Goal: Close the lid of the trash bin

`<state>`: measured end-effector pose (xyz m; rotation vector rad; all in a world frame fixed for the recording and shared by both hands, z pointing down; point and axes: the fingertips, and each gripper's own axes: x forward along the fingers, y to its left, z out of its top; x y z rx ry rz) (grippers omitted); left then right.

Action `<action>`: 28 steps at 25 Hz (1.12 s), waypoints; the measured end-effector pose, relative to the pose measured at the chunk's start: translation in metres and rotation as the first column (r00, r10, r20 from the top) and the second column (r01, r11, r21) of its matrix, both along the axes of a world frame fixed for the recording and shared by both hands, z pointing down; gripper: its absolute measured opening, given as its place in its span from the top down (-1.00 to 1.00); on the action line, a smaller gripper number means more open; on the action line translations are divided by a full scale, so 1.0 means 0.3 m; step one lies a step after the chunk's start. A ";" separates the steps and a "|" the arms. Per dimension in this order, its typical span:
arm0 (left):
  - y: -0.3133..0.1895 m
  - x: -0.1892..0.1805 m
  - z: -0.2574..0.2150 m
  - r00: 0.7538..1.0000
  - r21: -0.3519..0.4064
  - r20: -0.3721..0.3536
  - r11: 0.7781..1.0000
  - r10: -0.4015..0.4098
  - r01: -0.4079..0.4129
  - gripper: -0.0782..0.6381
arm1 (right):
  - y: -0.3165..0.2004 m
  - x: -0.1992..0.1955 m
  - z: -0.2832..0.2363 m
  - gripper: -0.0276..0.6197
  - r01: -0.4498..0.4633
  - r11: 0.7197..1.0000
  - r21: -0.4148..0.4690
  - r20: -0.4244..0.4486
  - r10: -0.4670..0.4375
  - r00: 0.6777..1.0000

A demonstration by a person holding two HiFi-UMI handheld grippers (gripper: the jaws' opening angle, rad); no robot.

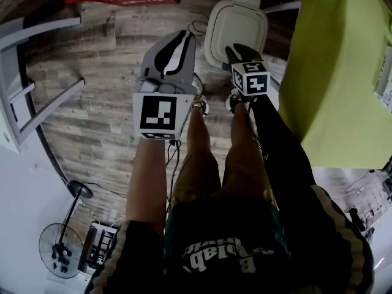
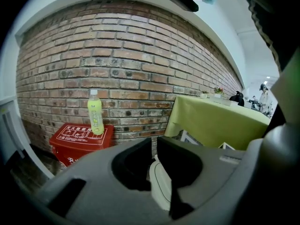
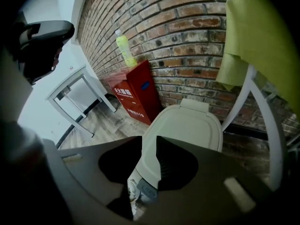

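Observation:
The white trash bin [image 1: 236, 29] stands on the wooden floor by the brick wall, and its lid [image 3: 190, 125] lies flat on top. A grey pedal [image 3: 147, 190] sticks out at its foot. My right gripper [image 1: 235, 52] hovers above the bin's near edge and points down at it. It is open with nothing between the fingers. My left gripper [image 1: 182, 40] hangs to the left of the bin, off it. Only a narrow slit parts its jaws, and nothing is in it. In the left gripper view the bin [image 2: 161, 184] peeks out behind the jaws.
A red box [image 3: 136, 93] with a yellow-green bottle [image 2: 95, 112] on it stands left of the bin against the wall. A table under a green cloth [image 1: 340, 72] is on the right. A white metal frame [image 1: 33, 97] stands at the left. The person's shoes [image 1: 236, 101] are just before the bin.

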<state>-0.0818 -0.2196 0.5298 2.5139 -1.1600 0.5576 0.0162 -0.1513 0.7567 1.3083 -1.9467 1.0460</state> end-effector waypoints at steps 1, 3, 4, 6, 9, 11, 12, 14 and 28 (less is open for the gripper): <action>0.001 0.003 -0.007 1.000 0.001 0.003 1.000 -0.001 0.001 0.66 | -0.008 0.001 -0.024 0.58 0.003 1.000 0.017 -0.001 -0.003 1.000; 0.003 0.007 -0.020 1.000 0.000 0.011 1.000 0.001 -0.001 0.66 | -0.023 0.004 -0.074 0.59 0.010 0.999 0.048 -0.004 -0.010 1.000; 0.003 0.008 -0.026 1.000 -0.001 0.014 1.000 0.003 -0.003 0.66 | -0.032 0.007 -0.101 0.59 0.011 0.998 0.063 -0.005 -0.011 1.000; 0.003 0.009 -0.048 1.000 0.004 0.016 1.000 0.005 -0.005 0.66 | -0.051 0.015 -0.157 0.60 0.007 0.996 0.090 -0.004 -0.006 1.000; 0.001 0.012 -0.101 1.000 0.033 0.022 0.999 0.015 -0.016 0.67 | -0.077 0.021 -0.250 0.61 0.007 0.992 0.128 -0.002 -0.007 1.000; -0.001 0.024 -0.136 0.999 0.050 0.029 0.998 0.028 -0.029 0.67 | -0.098 0.026 -0.323 0.61 0.035 0.985 0.166 -0.022 -0.032 0.999; 0.000 0.030 -0.150 0.999 0.052 0.035 0.998 0.034 -0.035 0.67 | -0.108 0.029 -0.361 0.62 0.052 0.981 0.190 -0.037 -0.046 0.998; 0.000 0.038 -0.177 0.998 0.052 0.044 0.998 0.038 -0.040 0.67 | -0.129 0.039 -0.439 0.66 0.071 0.968 0.239 -0.062 -0.057 0.996; -0.038 0.053 -0.488 0.997 0.113 0.074 0.993 0.021 -0.030 0.63 | -0.186 0.102 -1.000 0.67 0.012 0.888 0.460 -0.014 -0.007 1.000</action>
